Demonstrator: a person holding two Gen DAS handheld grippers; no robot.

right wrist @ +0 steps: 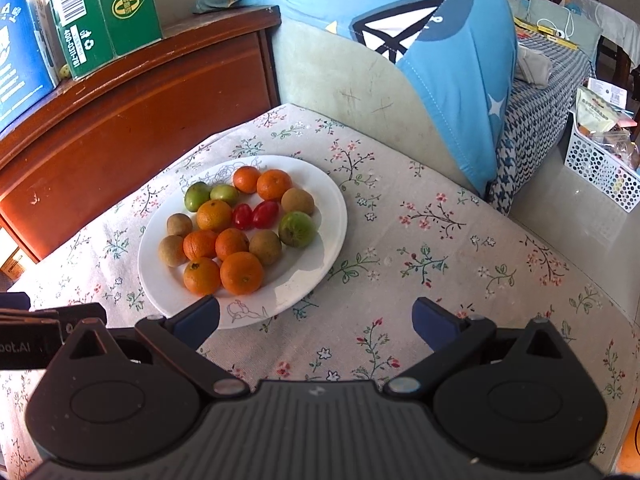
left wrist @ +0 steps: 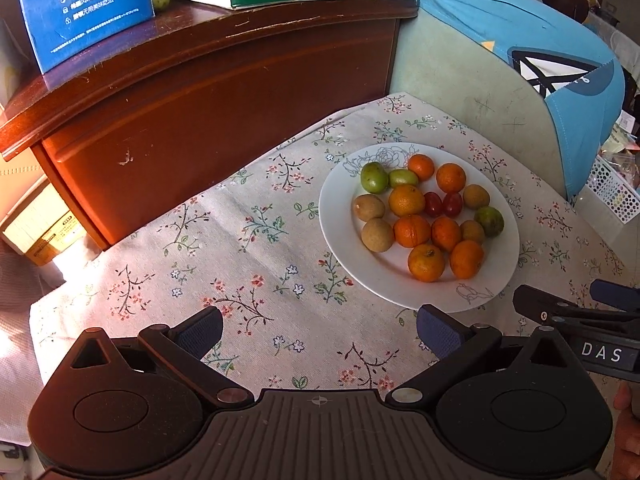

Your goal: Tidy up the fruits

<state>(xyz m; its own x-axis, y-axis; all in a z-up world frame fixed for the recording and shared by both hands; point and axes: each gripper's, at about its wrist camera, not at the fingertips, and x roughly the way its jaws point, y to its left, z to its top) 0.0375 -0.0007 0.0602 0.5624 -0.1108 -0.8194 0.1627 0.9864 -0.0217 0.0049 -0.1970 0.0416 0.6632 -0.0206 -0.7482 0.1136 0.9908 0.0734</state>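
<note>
White plate (left wrist: 344, 216) of mixed fruit, set toward the far side of the bench's floral cloth (left wrist: 240, 248), near the wooden cabinet (left wrist: 200, 92) and sofa arm (right wrist: 340, 92). Fruit: orange mandarins (right wrist: 241, 273), green (right wrist: 297, 229), brown and two red pieces. Left claw (left wrist: 320, 332) and right claw (right wrist: 316, 320) both spread wide and empty over bare cloth at the near edge.

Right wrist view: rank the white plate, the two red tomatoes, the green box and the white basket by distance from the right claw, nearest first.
1. White plate: its near rim lies just ahead of the right claw, to the left.
2. Red tomatoes: mid-plate, further in.
3. White basket: far right, beyond the tablecloth, and green box: on the wooden cabinet, far left. Both are far off; too close to call.
</note>
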